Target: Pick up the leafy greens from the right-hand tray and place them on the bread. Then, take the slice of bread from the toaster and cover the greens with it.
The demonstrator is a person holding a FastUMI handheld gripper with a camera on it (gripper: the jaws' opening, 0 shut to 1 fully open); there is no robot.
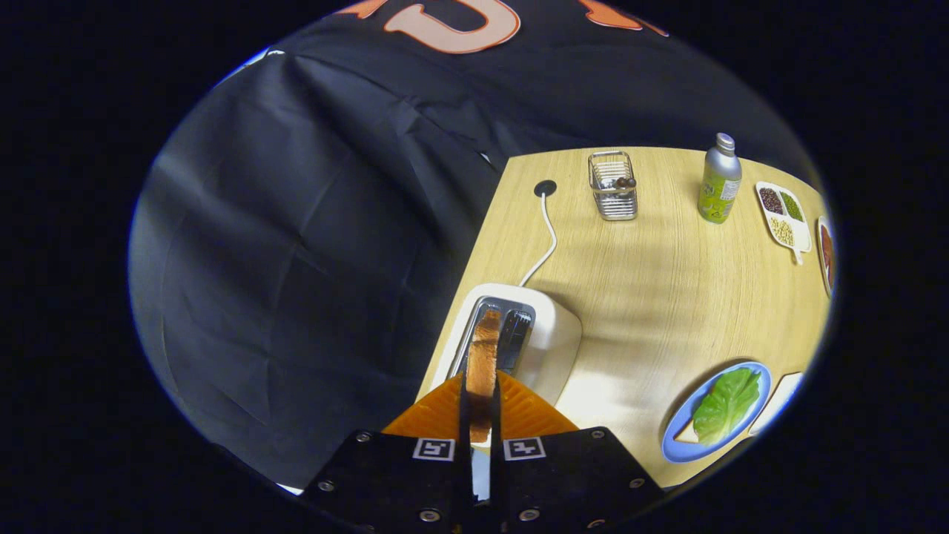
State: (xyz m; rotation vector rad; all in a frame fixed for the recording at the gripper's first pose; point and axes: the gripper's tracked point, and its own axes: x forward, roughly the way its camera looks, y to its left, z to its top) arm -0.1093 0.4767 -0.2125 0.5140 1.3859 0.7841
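- The hand-held gripper (481, 404) sits right over the white toaster (552, 334), its two orange fingers (437, 411) drawn in close with only a narrow gap left.
- A toasted slice of bread (483, 356) stands on edge in that gap, reaching from the toaster's left slot back between the fingers; both fingers appear to press its faces.
- The toaster's other slot (517, 337), just beside the slice, looks dark.
- Off to the gripper's right, well apart from the toaster, a blue plate (678, 437) rests on the wooden bench (667, 297).
- The leafy greens (726, 404) lie on that plate, over a pale slice whose corner peeks out beneath them.
- Beyond the toaster, a white cord (547, 237) runs to a black grommet.
- Farther back stand a wire basket (613, 185), a silver and green bottle (719, 182) and a divided dish of beans (783, 215).
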